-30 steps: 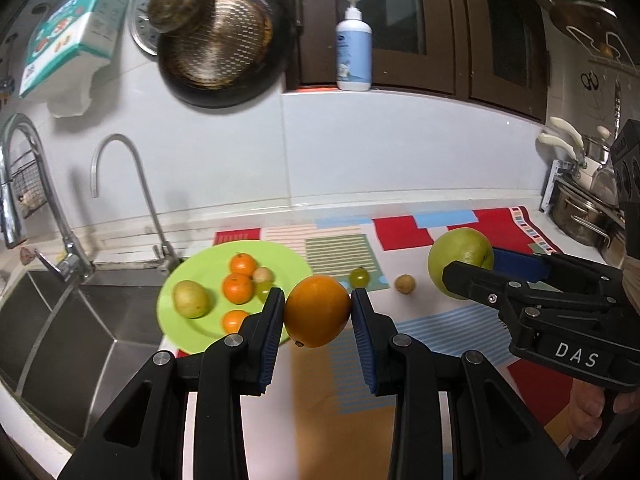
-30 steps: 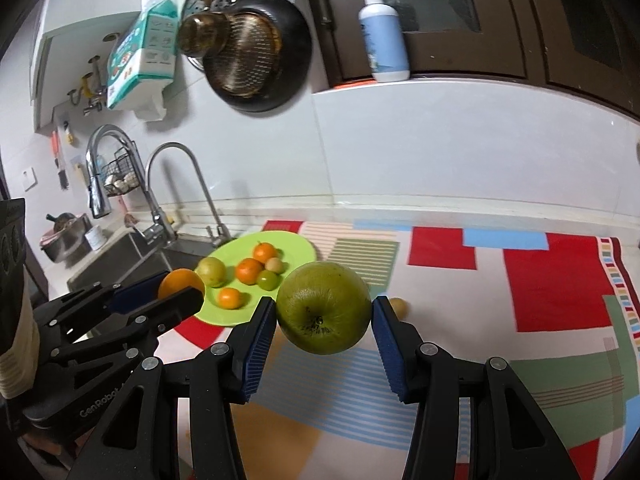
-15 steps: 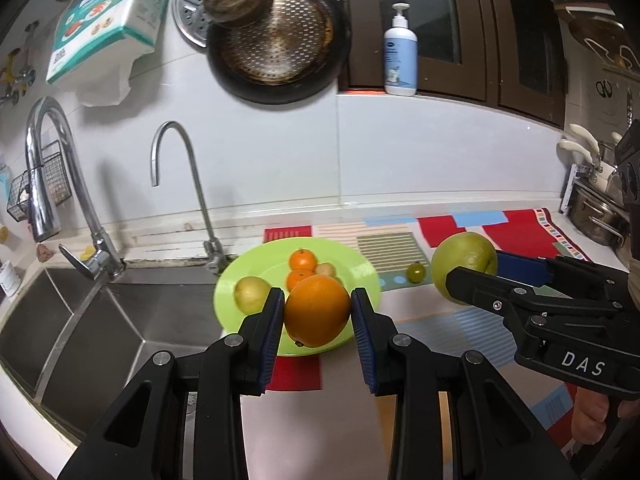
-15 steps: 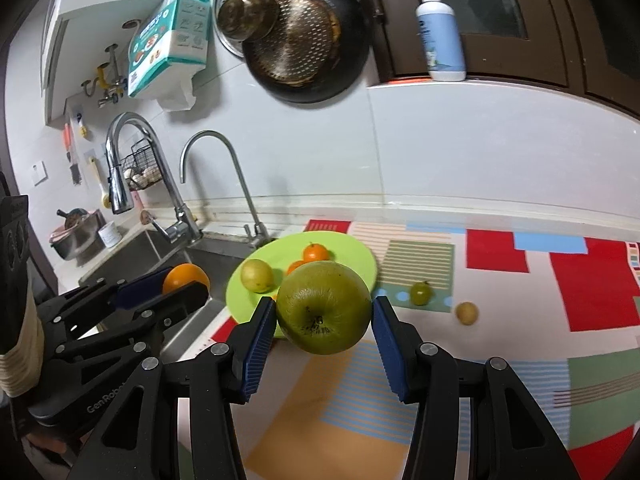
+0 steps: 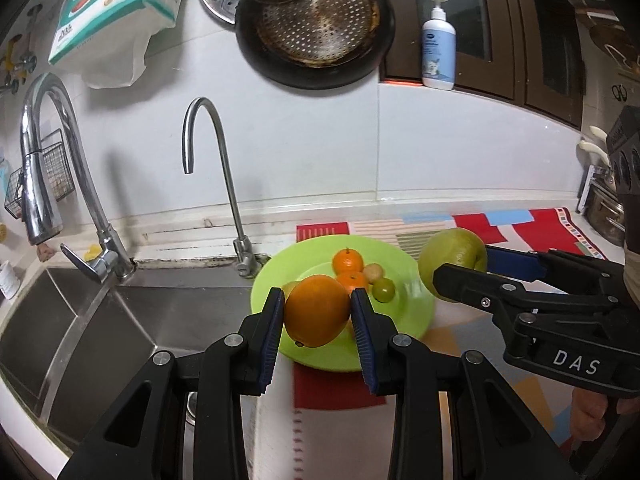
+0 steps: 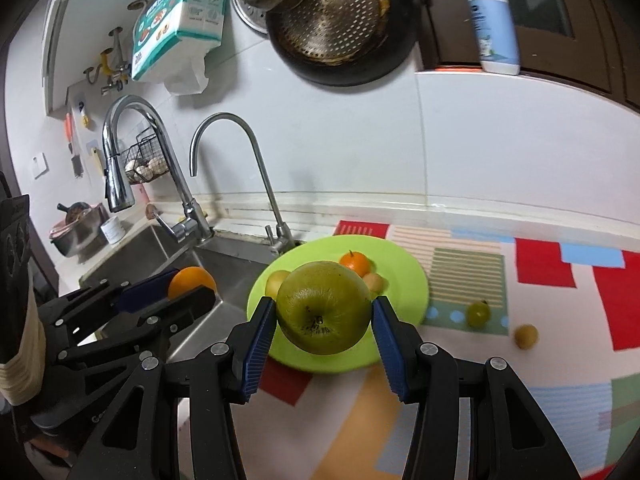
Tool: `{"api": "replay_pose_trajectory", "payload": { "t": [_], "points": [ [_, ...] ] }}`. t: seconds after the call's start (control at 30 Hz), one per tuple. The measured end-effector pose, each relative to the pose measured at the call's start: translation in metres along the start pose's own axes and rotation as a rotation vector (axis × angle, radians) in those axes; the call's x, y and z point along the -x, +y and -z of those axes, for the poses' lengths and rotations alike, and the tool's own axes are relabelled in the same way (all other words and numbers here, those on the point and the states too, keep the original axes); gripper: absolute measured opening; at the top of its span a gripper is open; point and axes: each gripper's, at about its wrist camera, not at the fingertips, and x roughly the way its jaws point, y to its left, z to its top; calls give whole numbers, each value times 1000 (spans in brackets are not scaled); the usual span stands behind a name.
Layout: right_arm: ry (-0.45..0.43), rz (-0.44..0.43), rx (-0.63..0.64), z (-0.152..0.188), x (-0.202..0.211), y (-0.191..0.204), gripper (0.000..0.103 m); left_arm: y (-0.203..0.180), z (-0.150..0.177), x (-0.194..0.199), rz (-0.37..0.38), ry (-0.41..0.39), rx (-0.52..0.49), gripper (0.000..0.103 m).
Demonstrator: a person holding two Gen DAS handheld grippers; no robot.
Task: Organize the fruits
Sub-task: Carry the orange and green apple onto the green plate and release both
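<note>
My left gripper (image 5: 318, 312) is shut on a large orange (image 5: 316, 310) and holds it above the near left part of the lime green plate (image 5: 416, 308). My right gripper (image 6: 324, 314) is shut on a big green apple (image 6: 324, 306) above the same plate (image 6: 404, 268). The plate holds two small oranges (image 5: 347, 261), a small green fruit (image 5: 383, 290) and a small yellowish fruit (image 5: 374, 270). A small green fruit (image 6: 479, 313) and a small yellow fruit (image 6: 526, 336) lie on the patterned mat, right of the plate.
A steel sink (image 5: 72, 316) with two taps (image 5: 216, 168) lies left of the plate. The colourful mat (image 6: 560, 280) covers the counter. Pans hang on the wall (image 5: 312, 28). A soap bottle (image 5: 438, 52) stands on the ledge. Pots (image 5: 608, 216) stand at far right.
Both grippers moved left with their fruit, from over the mat to over the green plate; the sink and taps have come closer into view.
</note>
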Motion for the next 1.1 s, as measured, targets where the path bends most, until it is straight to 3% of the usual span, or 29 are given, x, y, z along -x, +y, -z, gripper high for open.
{"api": "replay_pose_trajectory", "payload": {
  "t": [0.83, 0.97, 1.07, 1.1],
  "points": [
    [86, -55, -11, -34, -139, -16, 50, 39, -19, -137, 25, 88, -28, 34],
    [90, -71, -18, -37, -152, -19, 50, 40, -16, -152, 62, 118, -12, 34],
    [80, -84, -20, -38, -155, -20, 51, 39, -13, -156, 67, 121, -14, 43],
    [62, -85, -17, -39, -153, -20, 51, 38, -12, -156, 37, 126, -21, 44]
  ]
}}
